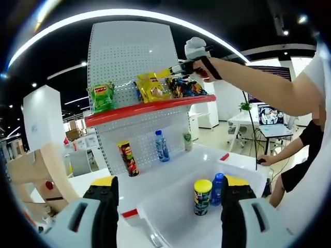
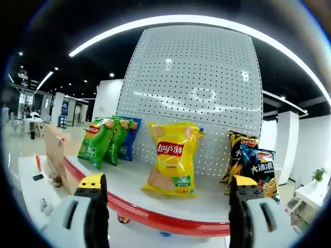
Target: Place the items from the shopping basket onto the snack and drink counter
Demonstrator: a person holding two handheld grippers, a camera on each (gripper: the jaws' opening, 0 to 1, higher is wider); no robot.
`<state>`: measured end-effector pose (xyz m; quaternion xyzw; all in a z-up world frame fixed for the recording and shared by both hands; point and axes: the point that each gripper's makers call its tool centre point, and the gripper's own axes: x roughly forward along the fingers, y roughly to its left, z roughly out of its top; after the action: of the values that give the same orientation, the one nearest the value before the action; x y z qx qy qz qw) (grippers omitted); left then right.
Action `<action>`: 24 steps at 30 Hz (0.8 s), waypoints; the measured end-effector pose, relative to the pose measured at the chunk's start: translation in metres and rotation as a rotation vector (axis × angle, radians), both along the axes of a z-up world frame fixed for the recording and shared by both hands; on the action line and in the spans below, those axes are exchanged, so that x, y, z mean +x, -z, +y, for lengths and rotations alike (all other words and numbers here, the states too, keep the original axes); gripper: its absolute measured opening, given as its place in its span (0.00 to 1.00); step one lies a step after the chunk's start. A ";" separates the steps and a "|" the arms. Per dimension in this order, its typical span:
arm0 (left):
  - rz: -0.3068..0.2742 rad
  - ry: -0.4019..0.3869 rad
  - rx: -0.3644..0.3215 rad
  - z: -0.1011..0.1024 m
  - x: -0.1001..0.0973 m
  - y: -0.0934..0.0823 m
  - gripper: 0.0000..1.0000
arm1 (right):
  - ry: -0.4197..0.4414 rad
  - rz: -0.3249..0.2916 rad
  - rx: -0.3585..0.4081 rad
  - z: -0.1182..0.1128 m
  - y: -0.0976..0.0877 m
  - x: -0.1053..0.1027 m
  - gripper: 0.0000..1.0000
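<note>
Stock on shelf (image 2: 155, 217): green bag (image 2: 95, 140), yellow Lay's bag (image 2: 172, 159), dark bags (image 2: 253, 164); basket (image 1: 181, 206) holds can (image 1: 202, 196), blue bottle (image 1: 217, 188); left tongs (image 1: 168, 206), right tongs (image 2: 168, 199) released, empty.

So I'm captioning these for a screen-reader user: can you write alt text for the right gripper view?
A yellow Lay's chip bag leans against a white pegboard on a red-edged shelf, framed by the open right gripper. Green chip bags stand to its left and dark chip bags to its right.
</note>
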<state>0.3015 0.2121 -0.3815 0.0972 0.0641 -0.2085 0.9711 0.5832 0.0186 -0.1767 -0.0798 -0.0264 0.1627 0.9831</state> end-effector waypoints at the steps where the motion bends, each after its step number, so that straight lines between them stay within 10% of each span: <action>1: 0.001 0.002 0.000 -0.001 0.001 0.000 0.82 | -0.002 -0.006 -0.005 -0.002 0.000 0.000 0.97; 24: 0.044 0.070 0.009 -0.040 0.009 0.013 0.82 | -0.158 0.015 -0.118 -0.015 0.058 -0.063 0.97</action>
<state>0.3108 0.1722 -0.3943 0.0992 0.0832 -0.2440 0.9611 0.5200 0.0039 -0.2345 -0.1340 -0.0157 0.2418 0.9609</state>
